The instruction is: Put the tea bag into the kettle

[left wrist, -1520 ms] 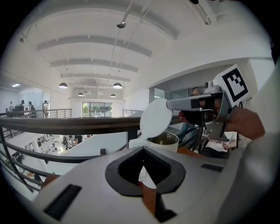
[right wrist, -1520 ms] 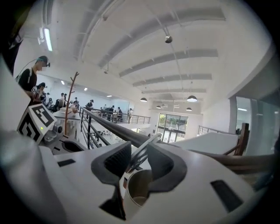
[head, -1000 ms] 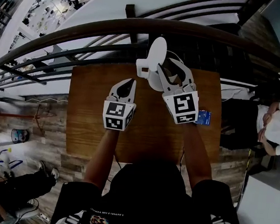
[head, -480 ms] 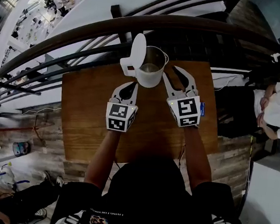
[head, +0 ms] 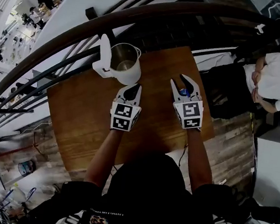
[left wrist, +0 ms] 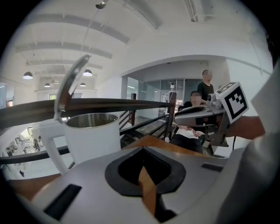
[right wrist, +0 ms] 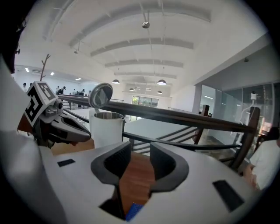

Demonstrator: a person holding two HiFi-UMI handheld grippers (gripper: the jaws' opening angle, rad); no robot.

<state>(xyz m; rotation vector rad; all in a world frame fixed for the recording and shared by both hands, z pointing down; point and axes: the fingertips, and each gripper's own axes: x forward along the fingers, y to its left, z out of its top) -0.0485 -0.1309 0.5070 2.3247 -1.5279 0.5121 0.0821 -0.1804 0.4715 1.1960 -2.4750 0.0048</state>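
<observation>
A white kettle point(head: 123, 65) with a steel inside stands at the far left of the wooden table point(head: 80, 123), its lid point(head: 105, 51) tipped up. My left gripper point(head: 134, 87) is shut and empty, just short of the kettle's near side; the kettle point(left wrist: 92, 138) fills the left of its view. My right gripper point(head: 179, 81) stands open to the right of the kettle. A blue tea bag point(head: 183, 92) lies on the table between its jaws, untouched, and shows as a blue corner point(right wrist: 133, 211) low in the right gripper view.
A dark curved railing point(head: 139, 20) runs right behind the table's far edge and the kettle. A person in a white top point(head: 276, 73) sits beyond the table's right edge. The table's right edge is close to my right gripper.
Both grippers have drawn back from the kettle and sunk toward the table. The right gripper has come from beside the kettle to stand over the tea bag, jaws still open. The left stays shut.
</observation>
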